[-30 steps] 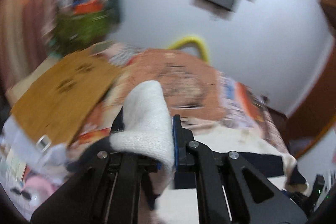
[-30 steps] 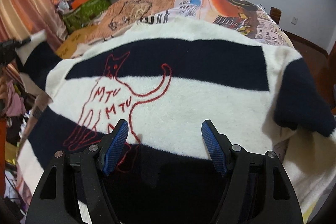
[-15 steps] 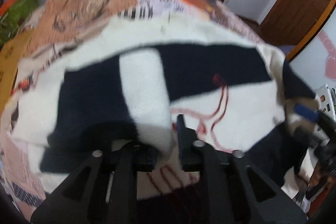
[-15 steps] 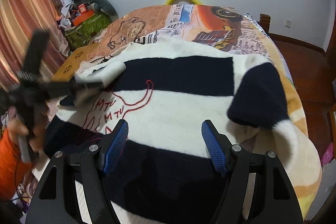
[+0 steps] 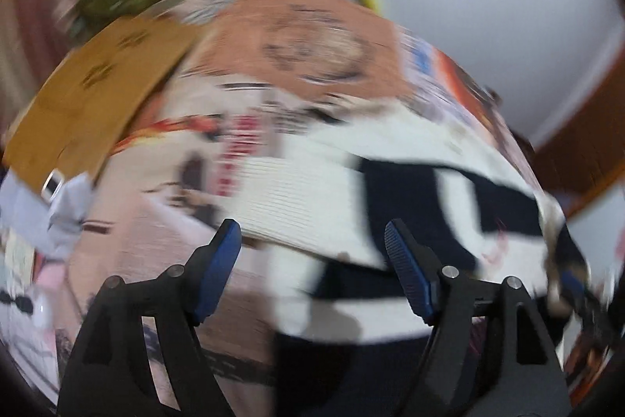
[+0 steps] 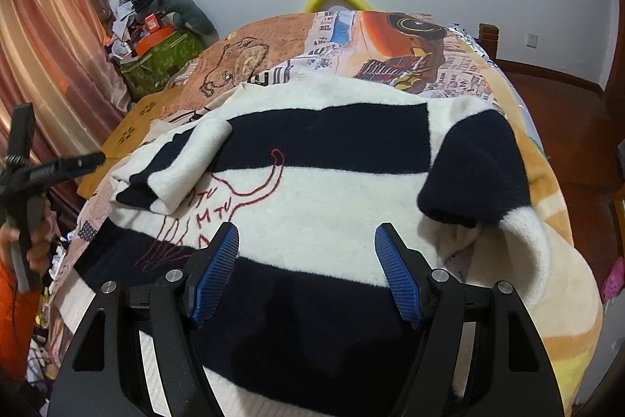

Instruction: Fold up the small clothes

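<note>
A navy and cream striped sweater (image 6: 332,190) with a red cat outline lies spread on the bed. Its left sleeve (image 6: 183,167) is folded in over the chest and its right sleeve (image 6: 476,174) is folded in on the other side. My right gripper (image 6: 306,272) is open and empty, hovering above the sweater's lower part. My left gripper (image 5: 312,268) is open and empty over the sweater's left edge (image 5: 312,206) in a blurred view. It also shows at the far left of the right wrist view (image 6: 58,167), off the sweater.
The bed carries a patterned orange and newsprint blanket (image 6: 371,42). A wooden board (image 5: 90,104) lies at the bed's left side. A green box (image 6: 160,61) piled with clutter stands by the curtain. Wood floor (image 6: 566,127) is to the right.
My left gripper carried the left sleeve in over the chest, let it go, opened, and pulled back to the left. My right gripper stayed open and rose slightly.
</note>
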The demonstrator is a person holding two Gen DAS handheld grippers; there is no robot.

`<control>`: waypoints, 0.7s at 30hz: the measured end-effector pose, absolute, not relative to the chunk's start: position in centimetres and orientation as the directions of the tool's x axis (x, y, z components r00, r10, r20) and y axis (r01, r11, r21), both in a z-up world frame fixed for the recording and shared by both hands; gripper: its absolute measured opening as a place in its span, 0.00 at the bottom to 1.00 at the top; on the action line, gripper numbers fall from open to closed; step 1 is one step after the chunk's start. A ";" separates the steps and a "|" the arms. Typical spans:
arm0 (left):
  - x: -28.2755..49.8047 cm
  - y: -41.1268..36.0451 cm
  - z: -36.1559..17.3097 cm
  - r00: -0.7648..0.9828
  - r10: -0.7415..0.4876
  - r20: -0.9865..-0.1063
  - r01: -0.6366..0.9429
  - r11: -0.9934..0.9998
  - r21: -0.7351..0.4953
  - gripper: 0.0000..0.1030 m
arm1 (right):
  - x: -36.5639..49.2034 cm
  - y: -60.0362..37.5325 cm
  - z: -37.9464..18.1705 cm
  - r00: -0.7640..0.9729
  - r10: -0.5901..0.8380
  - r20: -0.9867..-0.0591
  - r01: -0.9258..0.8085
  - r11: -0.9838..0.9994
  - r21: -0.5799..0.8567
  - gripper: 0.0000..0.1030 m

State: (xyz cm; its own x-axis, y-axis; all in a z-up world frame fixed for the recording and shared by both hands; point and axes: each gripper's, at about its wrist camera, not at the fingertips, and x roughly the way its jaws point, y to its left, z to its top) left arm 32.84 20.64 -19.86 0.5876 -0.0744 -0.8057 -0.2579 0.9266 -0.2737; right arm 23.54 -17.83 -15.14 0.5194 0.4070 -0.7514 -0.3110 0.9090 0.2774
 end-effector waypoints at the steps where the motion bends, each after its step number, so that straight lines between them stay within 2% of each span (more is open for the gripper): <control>1: 33.1 22.0 -20.6 0.577 -0.062 -0.815 -0.296 0.913 -0.279 0.73 | 23.5 -17.7 -15.2 0.518 0.408 -0.752 -0.313 0.908 0.278 0.67; 4: 34.2 24.9 -23.4 0.530 -0.083 -0.844 -0.372 0.871 -0.319 0.70 | 23.6 -17.5 -15.4 0.514 0.405 -0.757 -0.313 0.909 0.274 0.67; 7: 35.0 25.4 -25.4 0.511 -0.198 -0.836 -0.355 0.838 -0.415 0.57 | 23.6 -17.5 -15.6 0.514 0.395 -0.761 -0.309 0.913 0.265 0.67; 8: 35.3 25.2 -25.9 0.509 -0.229 -0.830 -0.346 0.829 -0.440 0.46 | 23.7 -17.6 -15.6 0.515 0.391 -0.763 -0.306 0.915 0.263 0.67; 9: 35.6 25.0 -26.3 0.507 -0.256 -0.823 -0.342 0.817 -0.465 0.31 | 23.8 -17.7 -15.7 0.516 0.389 -0.763 -0.300 0.917 0.264 0.67; 12: 36.5 24.2 -26.4 0.513 -0.272 -0.814 -0.343 0.804 -0.485 0.16 | 23.9 -18.2 -15.9 0.515 0.389 -0.764 -0.290 0.918 0.272 0.67; 17: 37.0 20.8 -21.2 0.591 -0.157 -0.791 -0.256 0.893 -0.369 0.13 | 24.2 -18.8 -17.6 0.486 0.390 -0.782 -0.264 0.919 0.293 0.67; 21: 37.7 16.4 -16.0 0.646 -0.185 -0.740 -0.133 0.928 -0.348 0.12 | 25.3 -20.5 -18.9 0.500 0.370 -0.783 -0.195 0.929 0.314 0.67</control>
State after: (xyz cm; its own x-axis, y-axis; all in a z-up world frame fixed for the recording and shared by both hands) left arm 37.74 16.36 -16.01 0.6461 -0.1854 -0.7404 -0.1330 0.9279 -0.3484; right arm 25.28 -20.51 -18.94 0.4998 0.3697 -0.7833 -0.1946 0.9291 0.3143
